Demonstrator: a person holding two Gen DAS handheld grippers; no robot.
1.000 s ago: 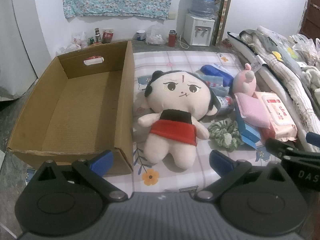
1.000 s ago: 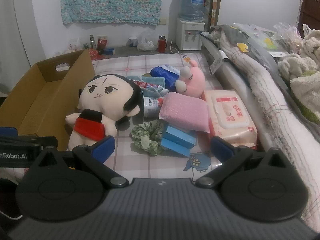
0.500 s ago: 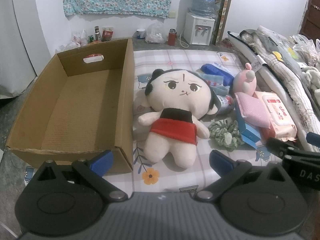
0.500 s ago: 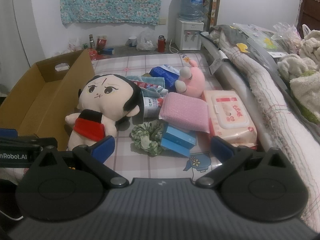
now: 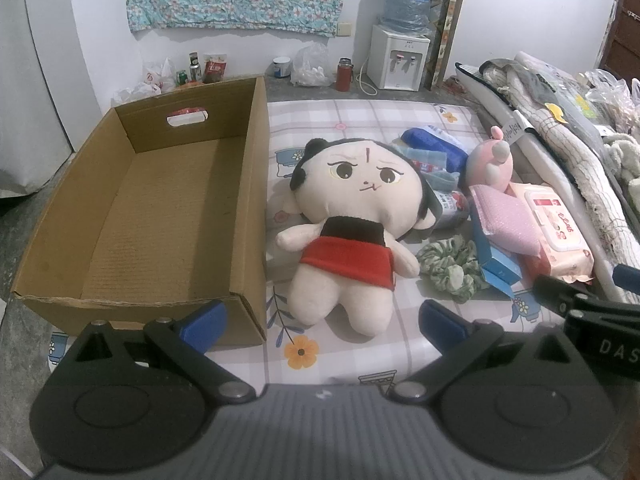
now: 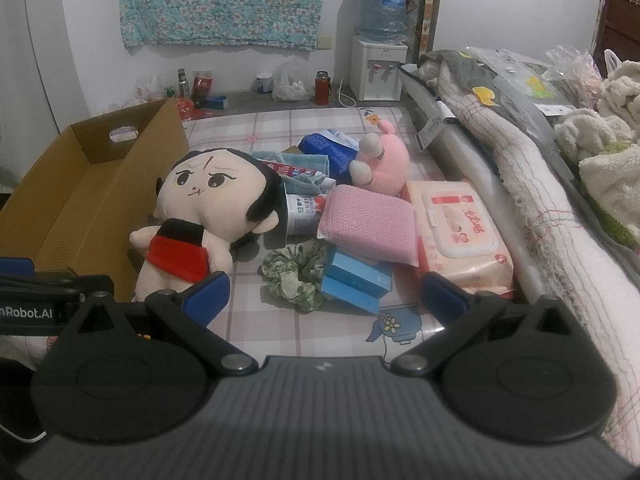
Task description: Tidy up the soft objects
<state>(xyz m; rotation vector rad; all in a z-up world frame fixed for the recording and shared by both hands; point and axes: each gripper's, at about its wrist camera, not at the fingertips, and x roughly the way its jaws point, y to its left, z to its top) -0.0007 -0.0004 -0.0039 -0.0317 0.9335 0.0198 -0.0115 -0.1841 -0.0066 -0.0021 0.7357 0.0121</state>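
Observation:
A cream plush doll [image 5: 356, 220] [image 6: 200, 208] with black hair and a red skirt lies face up on the patterned mat, just right of an empty cardboard box [image 5: 160, 208] [image 6: 80, 184]. Right of the doll lie a green scrunchie [image 5: 450, 266] [image 6: 294, 276], a pink sponge pad [image 5: 506, 220] [image 6: 370, 222] on blue boxes, and a pink plush toy [image 5: 490, 164] [image 6: 384, 164]. My left gripper [image 5: 320, 322] hangs open in front of the doll's legs. My right gripper [image 6: 324, 294] hangs open in front of the scrunchie. Neither holds anything.
A wet-wipes pack [image 6: 460, 228] lies at the right beside a rolled mat and piled blankets [image 6: 532, 184]. Blue packets, a towel and a can [image 6: 304, 212] sit behind the doll. A water dispenser [image 5: 400, 56], bottles and bags stand along the far wall.
Both views have shifted very slightly, with the scene a touch lower in the left wrist frame. No object has moved and both grippers stay open.

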